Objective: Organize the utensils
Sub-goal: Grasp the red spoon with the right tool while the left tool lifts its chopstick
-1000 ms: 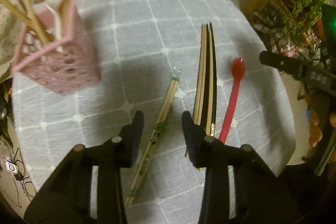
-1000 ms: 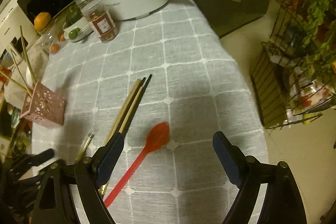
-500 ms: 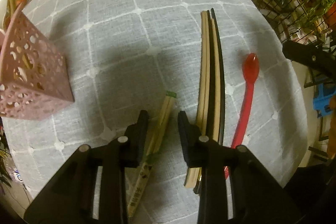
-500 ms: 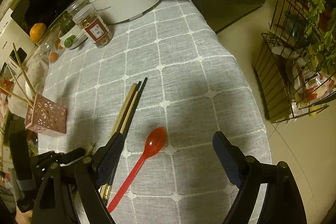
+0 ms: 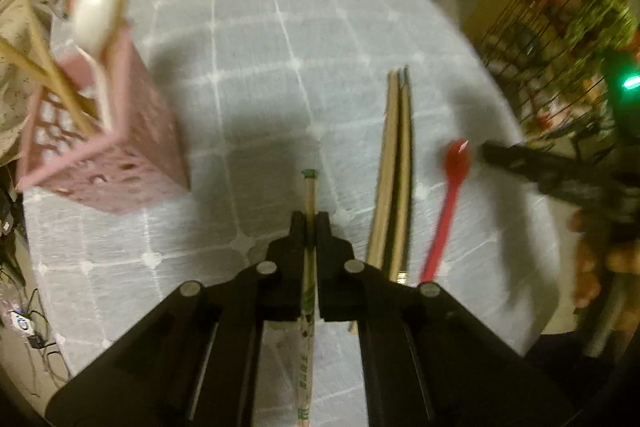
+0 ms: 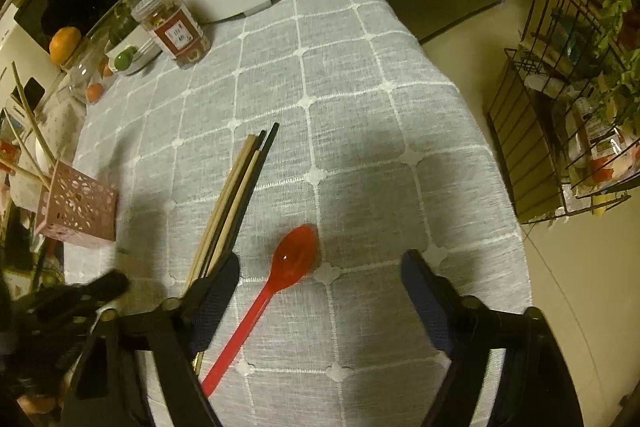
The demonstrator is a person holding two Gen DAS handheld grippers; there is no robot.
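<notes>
Since a second ago the left gripper [image 5: 310, 223] has gone from straddling the wrapped chopsticks [image 5: 309, 195] with its jaws apart to being clamped on them; the paper-sleeved pair now runs straight up the middle between the pads, its green-tipped end poking out ahead of the fingertips and its printed sleeve trailing back under the gripper body. Just to the right of that grip, the bundle of loose chopsticks [image 5: 394, 167] lies flat on the grey checked worktop [image 5: 248, 75], and beyond it the red spoon [image 5: 446, 211]. The pink holder [image 5: 108, 147] stands off to the left, already carrying a white spoon [image 5: 94, 11] and some sticks.

From the right wrist view, the right gripper [image 6: 318, 259] hangs over the red spoon with its jaws closing but wide apart; the spoon's bowl sits between the pads, touching neither, and its handle runs back past the left pad. The loose chopsticks reach up to that same pad.
</notes>
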